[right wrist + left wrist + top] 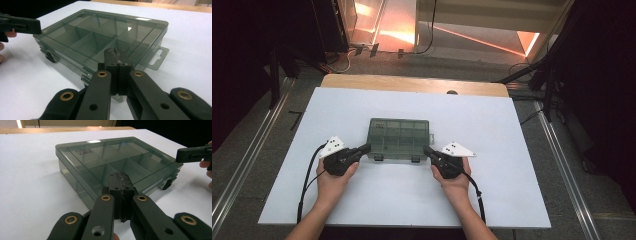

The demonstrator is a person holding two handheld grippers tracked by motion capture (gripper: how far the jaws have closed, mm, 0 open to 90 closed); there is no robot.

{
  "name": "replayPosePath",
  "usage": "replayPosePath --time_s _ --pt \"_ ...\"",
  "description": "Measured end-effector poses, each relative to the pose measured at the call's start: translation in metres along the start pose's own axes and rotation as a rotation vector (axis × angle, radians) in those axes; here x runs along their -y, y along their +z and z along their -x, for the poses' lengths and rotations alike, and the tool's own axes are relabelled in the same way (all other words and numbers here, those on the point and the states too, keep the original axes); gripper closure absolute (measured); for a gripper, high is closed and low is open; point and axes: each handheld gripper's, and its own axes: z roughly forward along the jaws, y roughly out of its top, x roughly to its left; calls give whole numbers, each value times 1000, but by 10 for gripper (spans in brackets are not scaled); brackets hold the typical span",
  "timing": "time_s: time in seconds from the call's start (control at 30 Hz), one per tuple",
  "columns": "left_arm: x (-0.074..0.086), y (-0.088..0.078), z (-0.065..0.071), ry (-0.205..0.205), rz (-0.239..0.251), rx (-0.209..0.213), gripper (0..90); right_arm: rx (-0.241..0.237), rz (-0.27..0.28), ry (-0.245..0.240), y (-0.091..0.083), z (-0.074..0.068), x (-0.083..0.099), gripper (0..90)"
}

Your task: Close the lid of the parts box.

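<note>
Both grippers' fingers (119, 185) closed, empty, at organizer box (399, 137)

the compartment box (399, 139) is smoky grey-green and see-through, with dark latches. both tongs, left (366, 148) and right (427, 150), are black with brass-coloured rivets and white plates. the desk (377, 195) is white, its twelve o'clock edge tan wood.
</note>
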Motion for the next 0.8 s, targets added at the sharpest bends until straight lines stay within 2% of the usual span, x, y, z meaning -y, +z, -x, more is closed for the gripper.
replayPosePath --time_s 0.2,0.3,0.33,0.37,0.43,0.47,0.5,0.57,0.6,0.67,0.8 --pt "-2 1 1 -3 -5 -7 899 -2 3 25 0 2 0 900" --pt "-4 -2 2 1 -2 -10 863 -32 20 39 -4 5 -2 752" --pt "-5 -3 3 8 5 -16 757 -40 34 40 -6 6 -3 672" --pt "-5 -5 3 12 11 -16 705 -42 42 39 -8 6 -4 596" --pt "-6 -8 4 14 28 0 555 -21 60 42 -12 6 -6 416" --pt "-7 -9 4 17 31 6 489 -14 66 42 -14 6 -7 298" --pt "-7 -9 4 12 32 6 437 -10 66 34 -15 7 -7 174" --pt "-8 -10 4 -2 26 5 254 -5 64 28 -18 8 -8 27" --pt "-8 -11 4 -7 18 7 141 -12 68 28 -20 9 -8 0" --pt "-7 -12 3 -10 12 25 15 -11 77 29 -24 11 -7 0" --pt "-6 -17 4 5 20 28 0 16 83 23 -31 16 -5 0"
